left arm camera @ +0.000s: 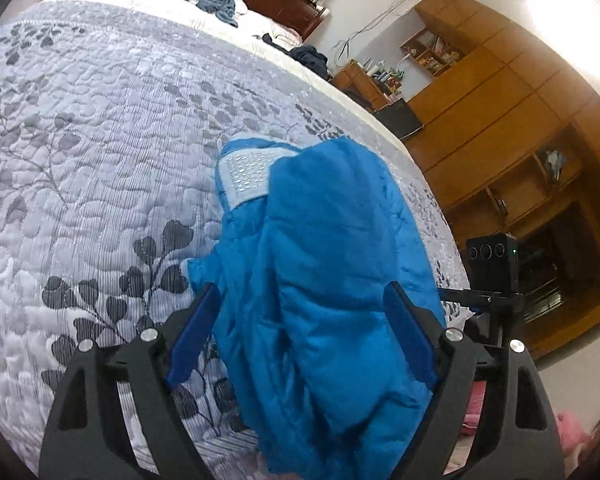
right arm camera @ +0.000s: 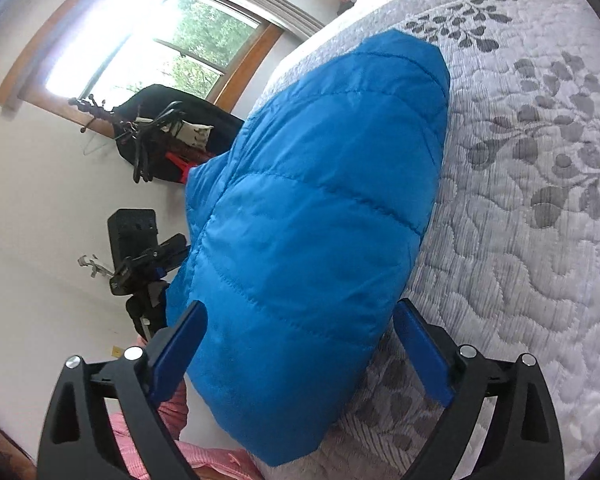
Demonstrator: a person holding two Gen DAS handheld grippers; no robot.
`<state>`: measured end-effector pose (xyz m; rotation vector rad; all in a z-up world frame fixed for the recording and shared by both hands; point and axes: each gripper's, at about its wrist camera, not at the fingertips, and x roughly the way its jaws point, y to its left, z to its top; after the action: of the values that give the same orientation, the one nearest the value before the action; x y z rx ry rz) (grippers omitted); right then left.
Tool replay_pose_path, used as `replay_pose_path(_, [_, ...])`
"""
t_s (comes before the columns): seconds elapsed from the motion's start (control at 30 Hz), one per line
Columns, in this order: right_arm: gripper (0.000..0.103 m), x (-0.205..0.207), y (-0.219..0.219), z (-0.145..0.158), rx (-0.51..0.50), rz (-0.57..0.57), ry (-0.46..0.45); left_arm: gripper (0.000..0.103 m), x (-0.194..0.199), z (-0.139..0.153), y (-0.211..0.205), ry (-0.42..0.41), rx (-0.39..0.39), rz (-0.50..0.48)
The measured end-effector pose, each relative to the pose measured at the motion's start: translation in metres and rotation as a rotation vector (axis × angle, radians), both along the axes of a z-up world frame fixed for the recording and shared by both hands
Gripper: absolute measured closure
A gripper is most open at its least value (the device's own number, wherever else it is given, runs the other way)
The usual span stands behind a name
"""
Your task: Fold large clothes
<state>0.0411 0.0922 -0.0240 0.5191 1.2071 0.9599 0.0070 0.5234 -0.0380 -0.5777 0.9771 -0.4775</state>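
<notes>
Both the left gripper [left arm camera: 302, 320] and right gripper [right arm camera: 300, 332] gape wide, the blue jacket [right arm camera: 320, 200] bulging between their jaws.

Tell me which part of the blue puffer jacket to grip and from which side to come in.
Grip the blue puffer jacket at its near edge, coming from the foot of the bed. That hem end overhangs the mattress edge and already lies between the open right tongs and left tongs; the far end with the pale lining lies out of easy reach.
</notes>
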Motion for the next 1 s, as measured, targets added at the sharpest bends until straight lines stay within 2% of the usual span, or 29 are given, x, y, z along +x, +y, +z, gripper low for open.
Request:
replay_pose_path(0.37, [0.005,0.014,0.020,-0.030,0.045,0.013,0.078,0.011,0.024,-0.037,-0.005,0.010,-0.137,-0.127])
replay_pose_path(0.5, [0.003,0.015,0.026,-0.037,0.078,0.022,0.101,0.003,0.033,-0.050,-0.010,0.017,-0.197,-0.161])
replay_pose_path(0.7, [0.003,0.018,0.037,-0.040,0.094,0.035,0.100,0.002,0.046,-0.064,-0.024,0.039,-0.286,-0.195])
replay_pose_path(0.83, [0.003,0.016,0.049,-0.035,0.080,0.037,0.067,0.003,0.046,-0.064,-0.038,0.000,-0.265,-0.190])
replay_pose_path(0.9, [0.010,0.014,0.049,-0.033,0.077,0.027,0.053,0.011,0.042,-0.064,-0.040,-0.019,-0.256,-0.177])
replay_pose_path(0.97, [0.024,0.009,0.046,-0.029,0.075,0.018,0.029,0.021,0.039,-0.065,-0.041,-0.024,-0.269,-0.164])
replay_pose_path(1.0, [0.028,0.007,0.045,-0.025,0.078,0.017,0.016,0.026,0.037,-0.066,-0.042,-0.026,-0.285,-0.160])
